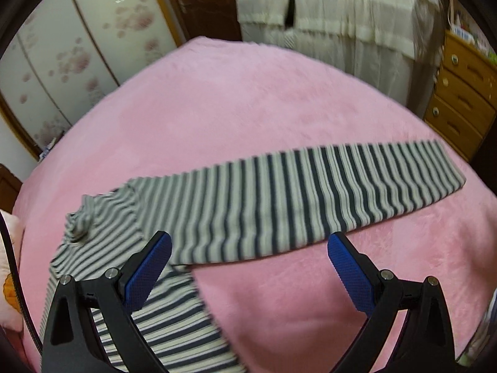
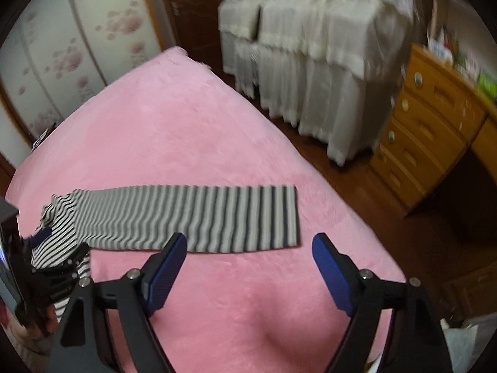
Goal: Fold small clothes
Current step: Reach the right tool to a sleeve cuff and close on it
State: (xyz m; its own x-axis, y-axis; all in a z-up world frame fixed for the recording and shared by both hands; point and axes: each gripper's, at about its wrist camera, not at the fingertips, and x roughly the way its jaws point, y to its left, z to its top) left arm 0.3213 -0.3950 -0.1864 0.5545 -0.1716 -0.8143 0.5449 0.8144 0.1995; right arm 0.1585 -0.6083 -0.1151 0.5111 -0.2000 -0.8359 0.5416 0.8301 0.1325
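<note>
Striped garment, dark and pale bands, lies flat on a pink bed, stretched as a long strip from left to right. At its left end the cloth bunches into a rumpled knot, and a further striped part runs toward the near edge.

In the left wrist view, the left tool hangs over that left portion, pointing steeply down, its jaws spread wide with nothing gripped between them. Its left blue pad shows in front of the striped cloth, while the right pad shows in front of bare pink bedding just near of the strip's near edge. Whether either pad touches the bed cannot be told.

In the right wrist view, the right tool stands over the right half of the strip, jaws wide and holding nothing. The strip's near edge sits just beyond its fingertips, and the garment's squared right end lies between the two pads in left-to-right line.

Far left stands a floral wardrobe; far centre, cream lace-covered furniture; far right, a wooden drawer chest.
</note>
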